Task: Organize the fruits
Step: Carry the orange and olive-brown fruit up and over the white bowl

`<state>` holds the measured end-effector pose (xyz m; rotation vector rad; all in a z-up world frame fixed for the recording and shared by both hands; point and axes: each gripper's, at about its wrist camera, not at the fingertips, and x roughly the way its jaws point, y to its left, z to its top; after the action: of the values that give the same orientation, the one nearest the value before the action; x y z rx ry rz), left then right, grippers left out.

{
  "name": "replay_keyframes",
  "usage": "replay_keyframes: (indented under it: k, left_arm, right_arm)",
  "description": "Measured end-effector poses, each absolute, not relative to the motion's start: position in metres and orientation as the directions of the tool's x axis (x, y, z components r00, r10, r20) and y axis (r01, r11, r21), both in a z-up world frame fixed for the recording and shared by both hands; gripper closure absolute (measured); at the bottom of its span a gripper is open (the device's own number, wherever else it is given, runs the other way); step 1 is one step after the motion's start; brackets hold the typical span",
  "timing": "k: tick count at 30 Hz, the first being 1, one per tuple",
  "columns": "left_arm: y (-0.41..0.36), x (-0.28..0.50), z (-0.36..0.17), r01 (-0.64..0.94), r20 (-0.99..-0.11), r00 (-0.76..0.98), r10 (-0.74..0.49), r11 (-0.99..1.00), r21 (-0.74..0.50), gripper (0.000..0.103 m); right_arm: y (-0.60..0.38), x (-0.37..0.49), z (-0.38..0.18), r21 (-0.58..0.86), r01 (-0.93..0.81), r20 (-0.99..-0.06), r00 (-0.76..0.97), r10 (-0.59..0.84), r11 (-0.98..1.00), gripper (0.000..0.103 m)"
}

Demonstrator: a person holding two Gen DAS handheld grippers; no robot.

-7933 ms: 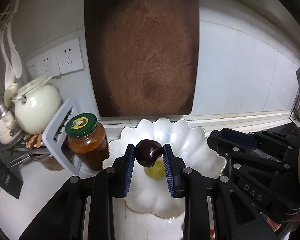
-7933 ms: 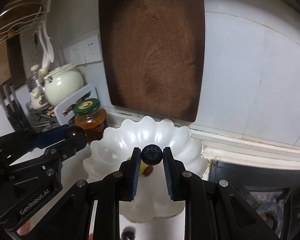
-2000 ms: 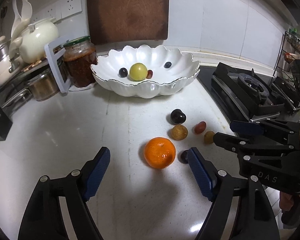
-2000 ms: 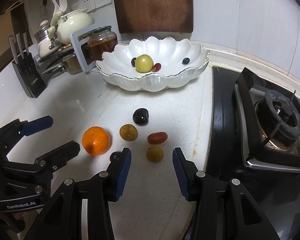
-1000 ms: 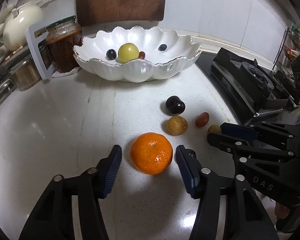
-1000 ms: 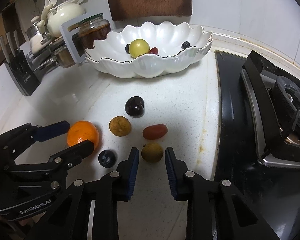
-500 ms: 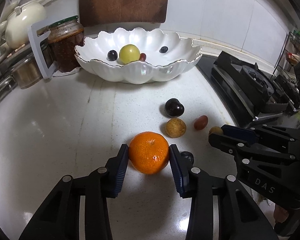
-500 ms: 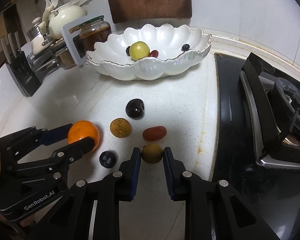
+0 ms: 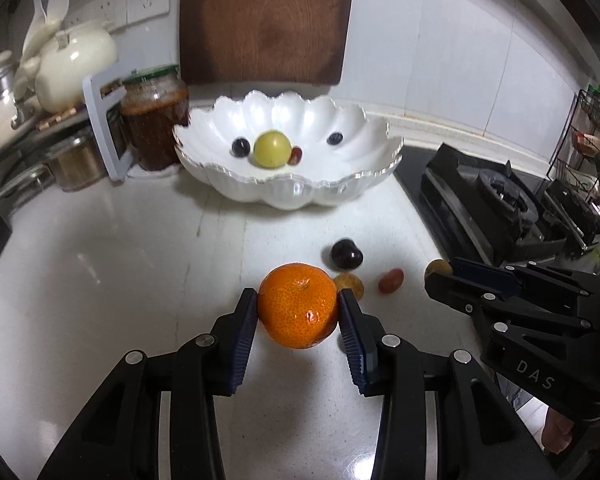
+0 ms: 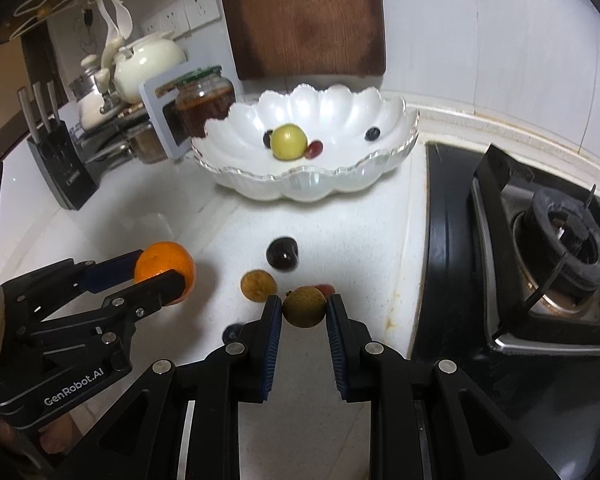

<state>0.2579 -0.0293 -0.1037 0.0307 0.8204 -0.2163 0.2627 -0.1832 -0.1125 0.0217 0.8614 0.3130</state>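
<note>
On the white counter (image 9: 100, 280), between a gas stove (image 10: 540, 248) and a rack of kitchenware, the left gripper (image 9: 298, 316) is clamped on an orange (image 9: 298, 306), both blue pads pressed against its sides. Beside it, the right gripper (image 10: 303, 312) is squeezed tight on a small brownish-yellow fruit (image 10: 304, 306), held at the fingertips. Both fruits appear lifted just clear of the counter (the orange's shadow lies below it).

Loose on the counter near the grippers lie a dark plum (image 10: 283, 254), a round brown fruit (image 10: 258, 285), a red oval fruit (image 9: 391, 281) and a blueberry (image 10: 231, 335) partly hidden behind the right gripper's finger.

Farther back stands a white scalloped bowl (image 9: 292, 196), which holds a yellow-green fruit (image 9: 272, 149), a dark berry (image 9: 241, 147) to its left, a small red fruit (image 9: 295, 155) touching its right side, and another dark berry (image 9: 335, 138) apart on the right. A jar (image 9: 156, 128) stands just left of the bowl, a wooden cutting board (image 9: 268, 20) leaning on the wall behind.
</note>
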Motion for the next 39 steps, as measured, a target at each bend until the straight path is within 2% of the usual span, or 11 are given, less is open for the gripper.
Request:
replay_keyframes:
  k: [19, 39]
  left_arm:
    - [-0.031, 0.258, -0.044, 0.187, -0.600, 0.786, -0.152, 0.982, -0.004, 0.063]
    - [-0.028, 0.297, -0.005, 0.162, -0.538, 0.835, -0.118, 0.986, 0.035, 0.063]
  right_arm:
    - [-0.191, 0.261, -0.052, 0.104, -0.278, -0.610, 0.741, 0.282, 0.955, 0.079]
    - [-0.186, 0.300, -0.018, 0.074, -0.285, -0.518, 0.808, 0.281, 0.956, 0.079]
